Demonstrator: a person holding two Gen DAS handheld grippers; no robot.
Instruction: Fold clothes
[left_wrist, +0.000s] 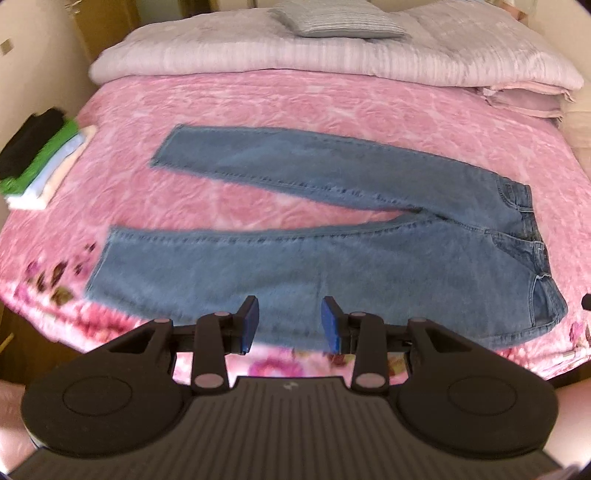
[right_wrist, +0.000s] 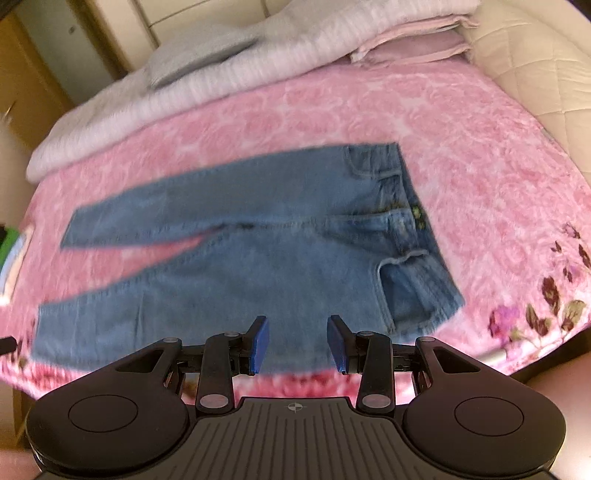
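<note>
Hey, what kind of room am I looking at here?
Most likely a bedroom: a bed under a pink floral bedspread, a folded quilt along its far side, and blue jeans spread flat beside a stack of folded clothes.

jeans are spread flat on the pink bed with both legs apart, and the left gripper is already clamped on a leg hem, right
Not quite. The left gripper is open and holds nothing; it is above the near edge of the jeans, as the left wrist view shows. The rest is right: the jeans lie flat on the pink bed, legs apart.
</note>
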